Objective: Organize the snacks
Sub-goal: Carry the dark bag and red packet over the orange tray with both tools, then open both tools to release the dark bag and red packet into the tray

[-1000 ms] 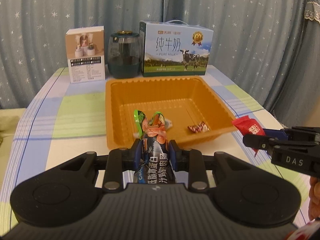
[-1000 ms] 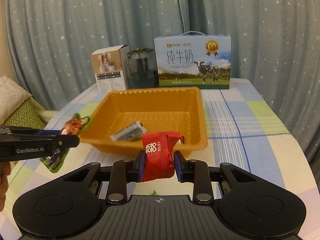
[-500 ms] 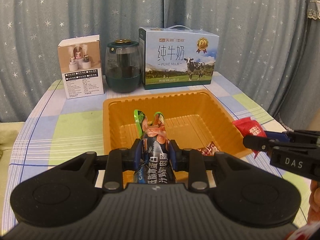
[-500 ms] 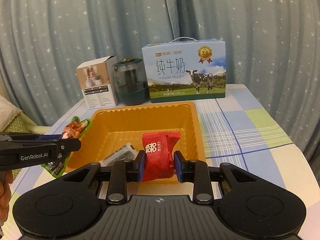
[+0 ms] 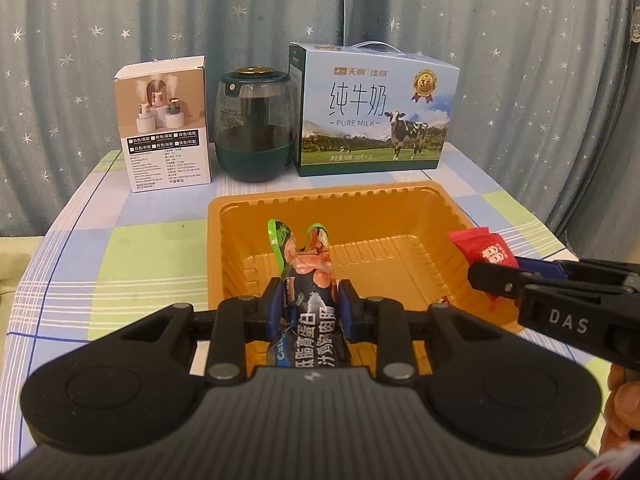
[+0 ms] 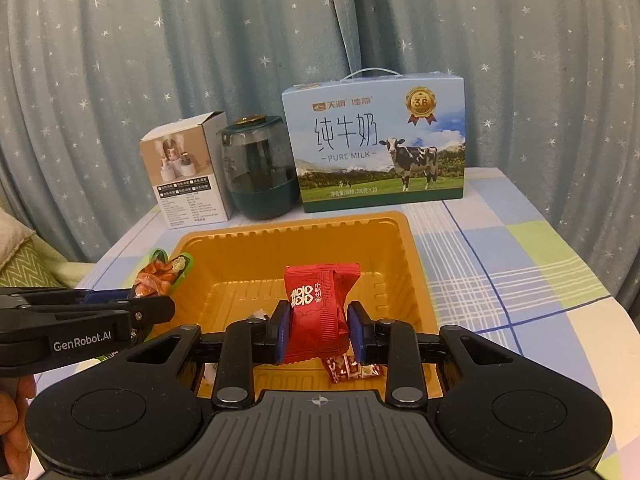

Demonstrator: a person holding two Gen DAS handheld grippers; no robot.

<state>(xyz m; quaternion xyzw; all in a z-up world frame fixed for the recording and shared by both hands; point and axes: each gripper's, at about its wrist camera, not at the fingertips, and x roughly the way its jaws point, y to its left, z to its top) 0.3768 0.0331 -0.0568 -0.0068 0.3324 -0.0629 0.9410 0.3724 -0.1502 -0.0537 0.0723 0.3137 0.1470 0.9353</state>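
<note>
Red candy packet (image 6: 318, 312) sits clamped in the right gripper (image 6: 319, 330) above the orange tray (image 6: 408, 256), the left gripper (image 5: 309, 310) pinches a dark chicken snack pouch (image 5: 306, 280) over the tray's left edge, small wrapped candies (image 6: 352, 368) lying inside.

My left claw (image 5: 310, 306) hides the meat snack pouch's (image 5: 308, 272) lower half. My right claw (image 6: 318, 330) covers part of the small candies (image 6: 352, 368) in the orange tray (image 6: 412, 264).
</note>
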